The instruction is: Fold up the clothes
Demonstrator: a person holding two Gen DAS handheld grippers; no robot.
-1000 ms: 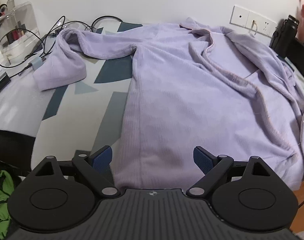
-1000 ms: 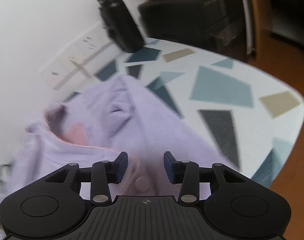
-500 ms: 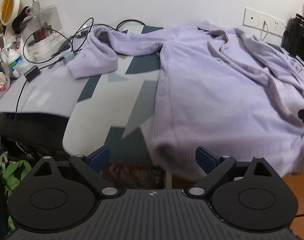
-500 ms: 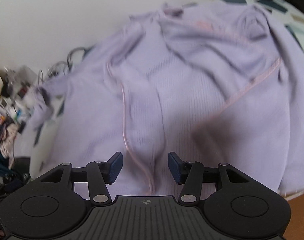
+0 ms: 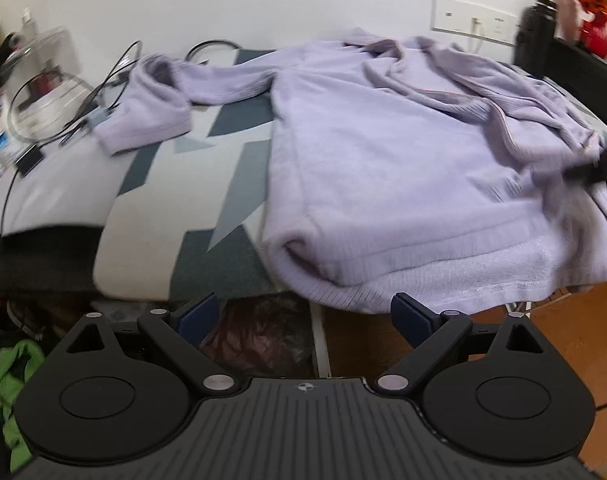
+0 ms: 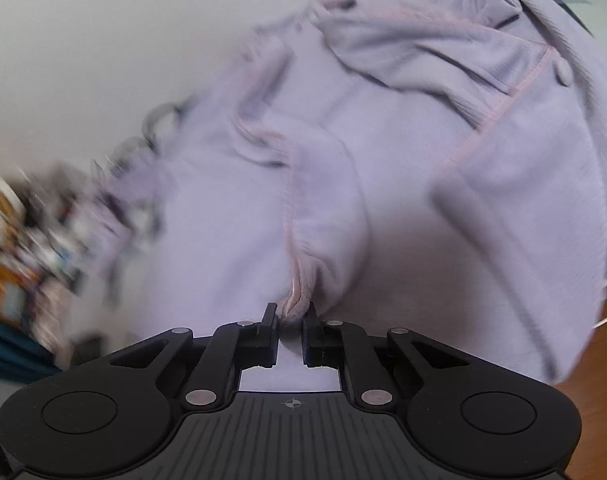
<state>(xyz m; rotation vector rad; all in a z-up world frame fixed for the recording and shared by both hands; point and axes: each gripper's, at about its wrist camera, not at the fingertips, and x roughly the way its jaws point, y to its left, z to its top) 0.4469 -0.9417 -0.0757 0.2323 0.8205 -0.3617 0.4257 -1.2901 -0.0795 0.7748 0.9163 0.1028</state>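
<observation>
Patterned table (image 5: 207, 184) against a white wall carries the lilac cardigan (image 5: 383, 160), spread flat with its hem over the near edge, ready for folding. Right gripper (image 6: 290, 318) is closing, pads pinching the pink-trimmed front edge, probably to pull that panel across. Left gripper (image 5: 307, 312) hangs open below the hem, gripping nothing.

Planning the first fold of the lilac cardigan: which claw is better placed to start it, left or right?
Right. The right claw is closing on the pink-trimmed front edge of the cardigan, fabric bunched between its pads. The left claw is open, short of the hem, holding nothing.
</observation>
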